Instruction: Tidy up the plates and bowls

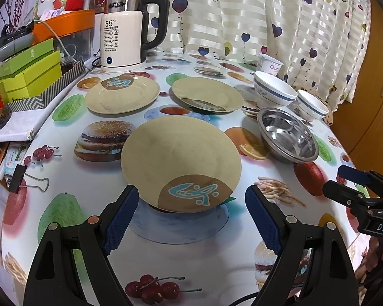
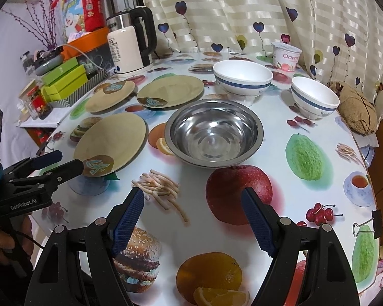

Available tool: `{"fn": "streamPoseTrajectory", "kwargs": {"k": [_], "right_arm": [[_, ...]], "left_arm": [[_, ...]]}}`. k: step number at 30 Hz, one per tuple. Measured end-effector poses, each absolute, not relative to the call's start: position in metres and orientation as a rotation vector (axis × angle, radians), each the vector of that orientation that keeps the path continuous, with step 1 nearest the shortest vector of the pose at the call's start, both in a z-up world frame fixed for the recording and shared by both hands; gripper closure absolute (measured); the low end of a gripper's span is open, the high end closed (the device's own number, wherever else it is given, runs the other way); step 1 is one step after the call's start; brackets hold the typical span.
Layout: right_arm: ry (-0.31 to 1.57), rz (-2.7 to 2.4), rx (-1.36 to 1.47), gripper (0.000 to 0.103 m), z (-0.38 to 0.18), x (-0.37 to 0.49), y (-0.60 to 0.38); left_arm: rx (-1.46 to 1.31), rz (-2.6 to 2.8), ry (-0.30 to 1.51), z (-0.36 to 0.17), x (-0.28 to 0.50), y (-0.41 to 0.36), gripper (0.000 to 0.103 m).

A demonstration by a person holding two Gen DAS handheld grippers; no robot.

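Three beige plates with a brown-and-blue corner mark lie on the food-print table: a near plate, a far left plate and a far middle plate. A steel bowl sits right of the near plate. Two white blue-banded bowls, a large one and a small one, stand behind it. My left gripper is open, its fingers either side of the near plate's front edge. My right gripper is open and empty above the table, short of the steel bowl.
An electric kettle stands at the back left beside green boxes in a striped tray. A yogurt cup stands at the back by the heart-print curtain. A brown yarn ball lies at the right edge.
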State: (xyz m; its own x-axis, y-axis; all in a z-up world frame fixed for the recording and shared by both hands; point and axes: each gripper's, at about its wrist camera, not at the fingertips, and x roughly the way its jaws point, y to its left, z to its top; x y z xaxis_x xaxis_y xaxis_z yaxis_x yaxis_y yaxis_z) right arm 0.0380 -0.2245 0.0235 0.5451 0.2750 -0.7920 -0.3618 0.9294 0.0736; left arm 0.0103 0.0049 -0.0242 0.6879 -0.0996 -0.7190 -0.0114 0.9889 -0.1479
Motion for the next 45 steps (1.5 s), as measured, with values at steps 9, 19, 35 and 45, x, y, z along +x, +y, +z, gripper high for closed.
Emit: {"fn": "streamPoseTrajectory", "kwargs": {"k": [9,19,35,45], "right_arm": [[0.920,0.378,-0.102,0.023,0.024,0.039,-0.225],[0.920,0.380,-0.103,0.023,0.024,0.039,-0.224],[0.919,0.380,-0.103,0.023,0.024,0.040,-0.223],[0.913,0.392,-0.108,0.023,0.027,0.045,-0.216]], "left_arm": [[-0.145,-0.052,0.813,-0.025,0.011,0.004,0.017],[-0.172,-0.059,0.815,-0.026,0.011,0.007,0.017],[-0.187,-0.059,0.816,-0.024,0.011,0.012,0.017],[-0.195,-0.059,0.810,-0.021,0.014,0.018,0.017]]}}
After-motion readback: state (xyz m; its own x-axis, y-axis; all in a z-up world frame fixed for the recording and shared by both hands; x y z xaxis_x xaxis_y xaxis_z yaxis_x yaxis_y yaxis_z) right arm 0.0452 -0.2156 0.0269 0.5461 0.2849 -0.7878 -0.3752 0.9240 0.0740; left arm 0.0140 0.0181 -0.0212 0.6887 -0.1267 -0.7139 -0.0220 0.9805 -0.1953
